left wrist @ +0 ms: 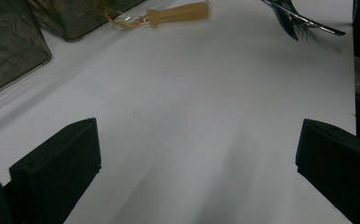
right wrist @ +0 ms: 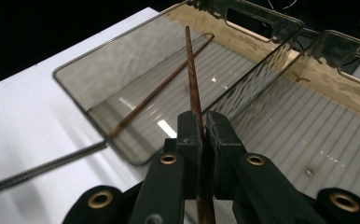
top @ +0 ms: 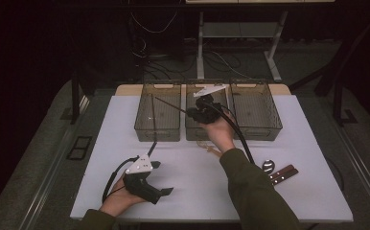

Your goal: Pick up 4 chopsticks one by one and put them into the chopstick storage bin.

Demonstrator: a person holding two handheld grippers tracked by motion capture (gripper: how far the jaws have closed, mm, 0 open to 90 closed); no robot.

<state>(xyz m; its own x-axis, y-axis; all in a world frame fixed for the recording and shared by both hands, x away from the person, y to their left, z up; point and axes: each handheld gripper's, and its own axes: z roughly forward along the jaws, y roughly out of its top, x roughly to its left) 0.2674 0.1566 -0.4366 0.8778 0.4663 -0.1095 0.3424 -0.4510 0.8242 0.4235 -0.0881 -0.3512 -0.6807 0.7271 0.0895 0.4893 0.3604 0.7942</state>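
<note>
Three clear bins (top: 157, 129) stand in a row at the far side of the white bench (top: 192, 182). Right claw (right wrist: 204, 126), closed on a brown chopstick (right wrist: 192, 79), holds it slanting over the left bin, where a second chopstick (right wrist: 159, 91) leans. Left claw (top: 161, 177), wide open, empty, rests near left. Wooden-handled utensil (left wrist: 178, 14) lies mid-bench.

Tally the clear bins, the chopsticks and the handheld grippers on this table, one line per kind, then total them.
Clear bins: 3 (left bin, middle bin, right bin)
Chopsticks: 2 (held chopstick, leaning chopstick)
Grippers: 2 (left gripper, right gripper)
Total: 7
</note>
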